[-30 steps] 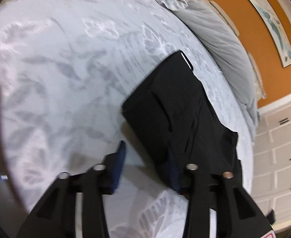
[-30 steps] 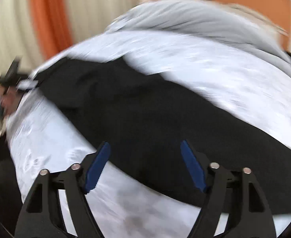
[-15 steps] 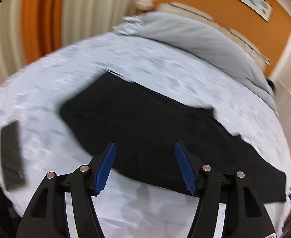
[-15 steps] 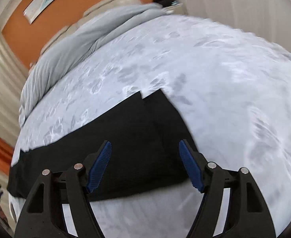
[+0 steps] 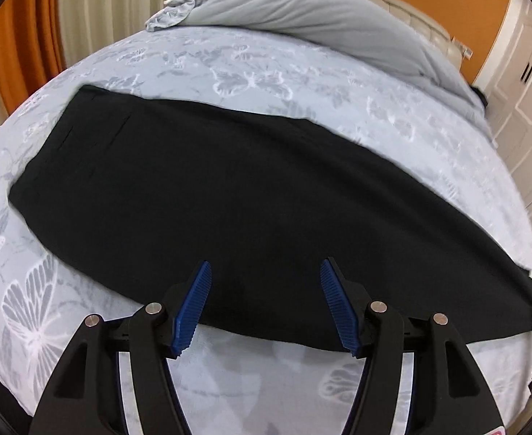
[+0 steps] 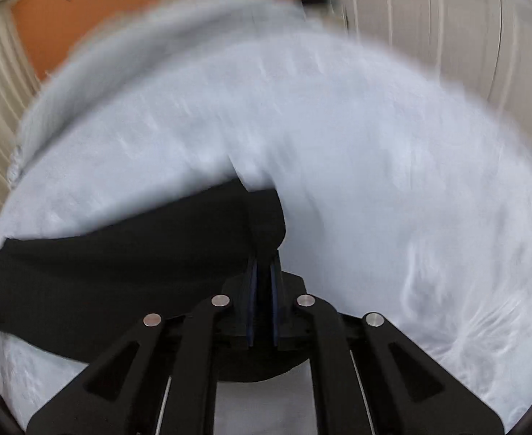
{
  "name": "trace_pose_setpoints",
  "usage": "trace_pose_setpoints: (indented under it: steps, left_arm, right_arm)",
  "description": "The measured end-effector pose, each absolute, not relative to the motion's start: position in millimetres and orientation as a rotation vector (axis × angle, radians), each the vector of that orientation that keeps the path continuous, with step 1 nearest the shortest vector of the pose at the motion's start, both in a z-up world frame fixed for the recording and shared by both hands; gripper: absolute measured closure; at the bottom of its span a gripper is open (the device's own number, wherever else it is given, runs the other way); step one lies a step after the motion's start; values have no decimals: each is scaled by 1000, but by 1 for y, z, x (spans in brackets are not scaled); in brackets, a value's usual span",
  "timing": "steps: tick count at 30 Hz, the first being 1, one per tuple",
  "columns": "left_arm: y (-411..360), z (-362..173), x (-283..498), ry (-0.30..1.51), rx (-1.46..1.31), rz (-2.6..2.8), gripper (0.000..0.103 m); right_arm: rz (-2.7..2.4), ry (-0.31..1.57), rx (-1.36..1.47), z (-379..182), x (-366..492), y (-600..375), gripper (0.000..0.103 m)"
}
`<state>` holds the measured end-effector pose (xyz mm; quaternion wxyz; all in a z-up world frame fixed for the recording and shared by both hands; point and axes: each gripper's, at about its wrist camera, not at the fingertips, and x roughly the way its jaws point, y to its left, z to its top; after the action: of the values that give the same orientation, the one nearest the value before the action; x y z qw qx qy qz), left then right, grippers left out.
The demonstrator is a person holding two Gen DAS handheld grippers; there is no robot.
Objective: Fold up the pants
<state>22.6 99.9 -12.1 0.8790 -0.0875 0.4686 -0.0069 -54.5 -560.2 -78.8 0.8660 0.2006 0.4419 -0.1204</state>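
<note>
- Two tools in play: my left gripper has its blue ribbed pads spread wide with nothing between them, poised over the near long edge of the pants around 6 o'clock in its view.
- My right gripper has its pads pressed together on a bunched end of black cloth; a pinch on the fabric, I judge, though that view is smeared by motion.
- Long black pants of soft woven fabric lie flat on the pale blue butterfly-print bedspread, one leg apparently stacked on the other, running from 10 o'clock to 4 o'clock in the left view.
- In the right view the cloth trails off toward 9 o'clock from the pinched end, which is slightly puckered.
- Handling, as I judge it: light, limp, no stiffness at all. It will drape and sag from any single hold, and layers may slide apart if only the top one is caught.
- Where to take hold: at an end or corner, pinching through every layer. The middle of the long edge beneath my left pads would only make a sagging fold.
- Black on black hides seams and hems; I cannot tell waistband from cuffs with confidence.
- Grey rolled duvet sits at 12 o'clock, well apart from the cloth.
- Bedspread is soft, so pads could catch it along with the pants.
</note>
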Motion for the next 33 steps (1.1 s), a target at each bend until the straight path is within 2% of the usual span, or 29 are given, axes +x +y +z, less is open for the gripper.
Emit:
trace_pose_setpoints:
  steps: [2, 4, 5, 7, 13, 18, 19, 20, 21, 24, 26, 28, 29, 31, 33]
  left_arm:
    - [104, -25, 26, 1004, -185, 14, 43]
    - [112, -28, 25, 1008, -197, 31, 43]
    - [121, -27, 24, 998, -207, 45, 43]
    - [142, -23, 23, 980, -230, 82, 43]
    - [283, -3, 0, 918, -572, 267, 39]
    - [351, -33, 6, 987, -783, 257, 41]
    - [356, -42, 15, 1010, -825, 217, 45]
    - [360, -48, 26, 1013, -861, 164, 71]
    - [362, -50, 39, 1028, -854, 154, 90]
    - [366, -17, 66, 936, -777, 97, 98]
    - [362, 31, 68, 785, -716, 5, 98]
    - [361, 48, 67, 761, -644, 16, 96]
    - [361, 39, 71, 803, -597, 50, 95]
    - [368, -11, 85, 967, -519, 133, 93]
    - [375, -40, 81, 999, -554, 133, 92]
  right_arm:
    - [-246, 864, 423, -72, -65, -557, 83]
    - [-267, 812, 437, -55, -76, -553, 81]
    - [-244, 773, 449, -46, -82, -551, 69]
    - [-257, 751, 458, -36, -86, -548, 51]
    - [-158, 649, 461, -1, -87, -491, 51]
    - [75, 639, 435, 8, -55, -384, 47]
    - [138, 652, 440, 6, -43, -355, 47]
    - [171, 662, 440, 4, -37, -340, 47]
    - [216, 674, 427, 3, -26, -314, 47]
    - [245, 677, 359, 8, -9, -268, 47]
    - [288, 643, 350, 16, -4, -246, 47]
    - [292, 622, 327, 16, -5, -233, 43]
    - [279, 634, 307, 10, -2, -230, 41]
    - [240, 684, 325, -10, 6, -235, 41]
    - [185, 764, 376, -31, 13, -247, 41]
